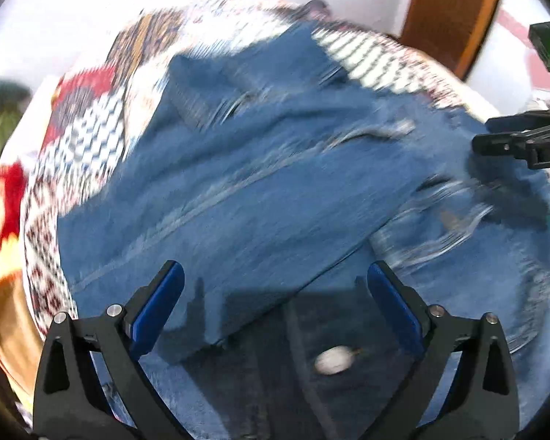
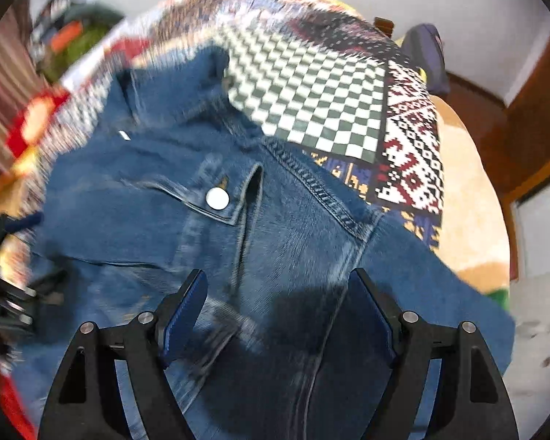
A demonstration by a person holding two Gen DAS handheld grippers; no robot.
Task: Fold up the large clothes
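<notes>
A blue denim jacket [image 1: 275, 190] lies spread on a patterned bedspread [image 1: 80, 139], one sleeve folded across its body. My left gripper [image 1: 275, 278] hovers over the jacket's near part with its blue pads wide apart and nothing between them. At the right edge of that view my right gripper [image 1: 524, 143] shows as a black frame over the denim. In the right wrist view the jacket [image 2: 157, 227] shows a chest pocket flap with a white snap button [image 2: 217, 198]. My right gripper [image 2: 277, 286] stands open above the denim, gripping nothing.
The bedspread's green-and-white checked patch [image 2: 311, 91] and red-white patterned band [image 2: 410, 154] lie beyond the jacket. A cream blanket [image 2: 465, 190] covers the bed's right side. A wooden door frame [image 1: 454, 14] and white wall stand behind. Red and orange fabric [image 1: 0, 205] lies at left.
</notes>
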